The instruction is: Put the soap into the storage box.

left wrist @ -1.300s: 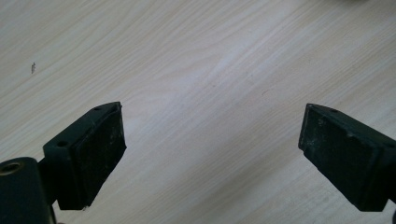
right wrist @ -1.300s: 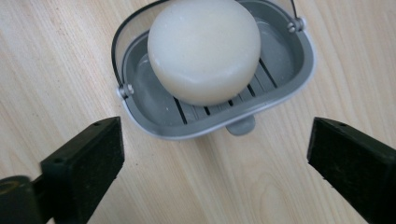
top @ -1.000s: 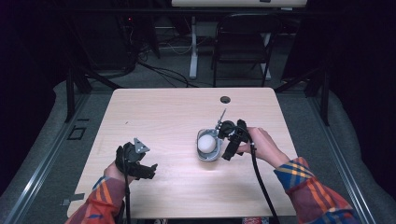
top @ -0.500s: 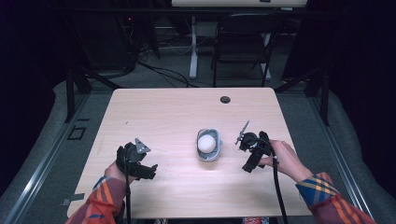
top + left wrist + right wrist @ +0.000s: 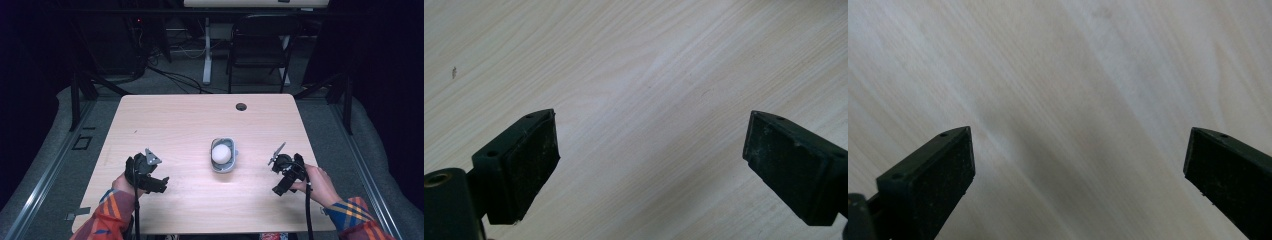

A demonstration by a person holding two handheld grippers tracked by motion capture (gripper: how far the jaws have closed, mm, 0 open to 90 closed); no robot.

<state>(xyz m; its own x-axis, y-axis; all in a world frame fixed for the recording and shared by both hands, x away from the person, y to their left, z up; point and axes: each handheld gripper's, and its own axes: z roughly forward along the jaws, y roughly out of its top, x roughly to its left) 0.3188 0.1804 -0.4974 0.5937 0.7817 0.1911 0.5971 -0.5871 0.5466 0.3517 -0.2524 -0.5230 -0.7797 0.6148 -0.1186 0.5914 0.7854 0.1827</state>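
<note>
One grey bowl [image 5: 223, 155] holding one white ball [image 5: 221, 152], between left gripper [image 5: 159, 183] and right gripper [image 5: 278, 190], both wide open, empty, over one table [image 5: 175, 125].

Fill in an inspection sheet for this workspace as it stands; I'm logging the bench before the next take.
Surface: pale wood table, bare grain under both claws, a round dark grommet hole near the far edge.
Job's things: grey bowl mid-table with a white ball inside.
Clutter: nothing seen.
Grippers: left claw open, empty, over bare wood; right claw open, empty, apart from the bowl on its right.
Cables: one black cable trails from the right claw toward the near edge.
Surroundings: dark room, black chair behind the table, grey floor.
</note>
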